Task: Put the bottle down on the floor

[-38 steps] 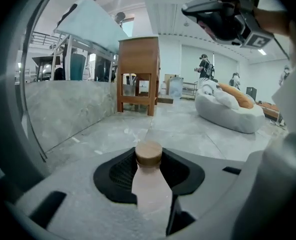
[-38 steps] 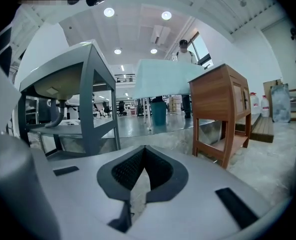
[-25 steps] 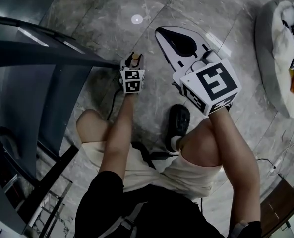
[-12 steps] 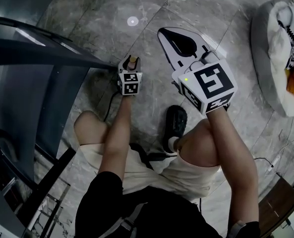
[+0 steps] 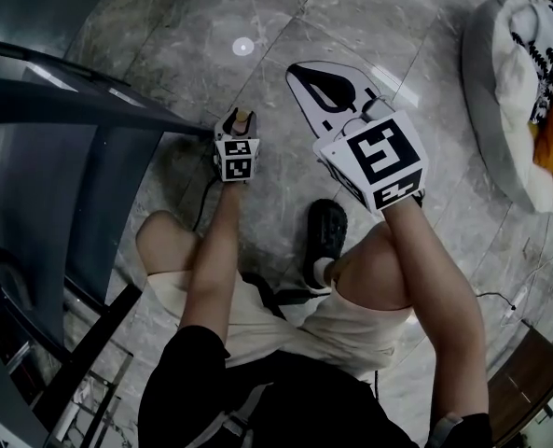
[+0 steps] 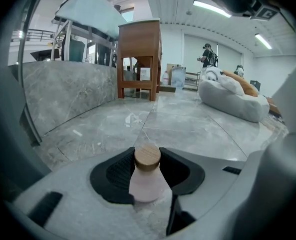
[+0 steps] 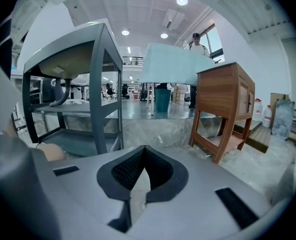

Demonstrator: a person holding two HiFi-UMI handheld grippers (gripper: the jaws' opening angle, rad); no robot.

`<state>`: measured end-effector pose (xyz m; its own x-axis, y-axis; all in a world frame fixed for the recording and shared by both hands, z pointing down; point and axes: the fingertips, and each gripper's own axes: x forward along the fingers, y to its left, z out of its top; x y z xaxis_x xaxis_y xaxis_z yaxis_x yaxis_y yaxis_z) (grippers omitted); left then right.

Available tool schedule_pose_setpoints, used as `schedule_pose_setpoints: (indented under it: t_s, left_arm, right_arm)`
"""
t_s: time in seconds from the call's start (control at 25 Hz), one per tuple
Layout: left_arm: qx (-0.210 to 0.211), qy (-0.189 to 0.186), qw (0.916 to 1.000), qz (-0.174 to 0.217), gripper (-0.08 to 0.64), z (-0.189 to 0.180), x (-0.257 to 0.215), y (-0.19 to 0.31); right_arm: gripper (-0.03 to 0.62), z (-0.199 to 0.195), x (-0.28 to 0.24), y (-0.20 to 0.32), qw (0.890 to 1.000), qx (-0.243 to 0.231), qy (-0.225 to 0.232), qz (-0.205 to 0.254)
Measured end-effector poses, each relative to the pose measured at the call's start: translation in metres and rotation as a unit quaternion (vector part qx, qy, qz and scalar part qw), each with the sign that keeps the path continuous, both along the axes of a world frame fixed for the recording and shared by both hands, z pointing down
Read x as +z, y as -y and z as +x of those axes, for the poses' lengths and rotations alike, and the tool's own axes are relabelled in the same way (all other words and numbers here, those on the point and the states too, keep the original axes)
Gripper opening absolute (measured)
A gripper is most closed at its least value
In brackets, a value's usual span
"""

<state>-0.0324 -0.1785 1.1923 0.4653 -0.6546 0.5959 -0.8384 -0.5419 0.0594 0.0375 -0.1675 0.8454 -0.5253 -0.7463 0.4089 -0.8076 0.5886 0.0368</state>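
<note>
A pale pink bottle (image 6: 147, 183) with a round wooden cap (image 6: 148, 156) is gripped upright in the left gripper (image 5: 241, 125). The black pads (image 6: 114, 173) are closed against its sides just under the cap. It is held low over the grey marble floor (image 5: 211, 26), though whether its base touches the stone cannot be told. The left forearm (image 5: 215, 250) is stretched straight forward and down from a crouch, past the bent left knee (image 5: 159, 236), with the marker cube (image 5: 237, 158) facing up. The right gripper (image 5: 304, 74) is carried higher and just to the right. Its jaws are brought together at the tips with nothing between them, and its forearm (image 5: 430, 287) is extended forward above the raised right knee (image 5: 374, 269). A black shoe (image 5: 327, 231) is planted on the floor between the two arms. A grey metal table (image 5: 71, 110) is seen to the left, and a grey beanbag (image 5: 495, 91) lies well apart to the right.
</note>
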Motion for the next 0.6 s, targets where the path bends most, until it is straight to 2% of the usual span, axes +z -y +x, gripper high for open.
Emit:
schedule_pose_setpoints:
  t_s: [0.28,0.48,0.6]
  left_arm:
    - [0.014,-0.005,0.9997,0.022,0.150,0.003,-0.032,0.002]
    - [0.031,-0.023,0.9975,0.059,0.150,0.011,-0.079,0.006]
    - [0.037,-0.037,0.9964,0.066,0.150,0.012,-0.104,0.015]
  right_arm:
    - [0.003,0.001,-0.001,-0.001,1.000,-0.002,-0.007,0.000]
    - [0.005,0.009,0.001,0.001,1.000,0.013,-0.008,-0.001]
    - [0.005,0.009,0.000,0.000,1.000,0.014,-0.001,-0.003]
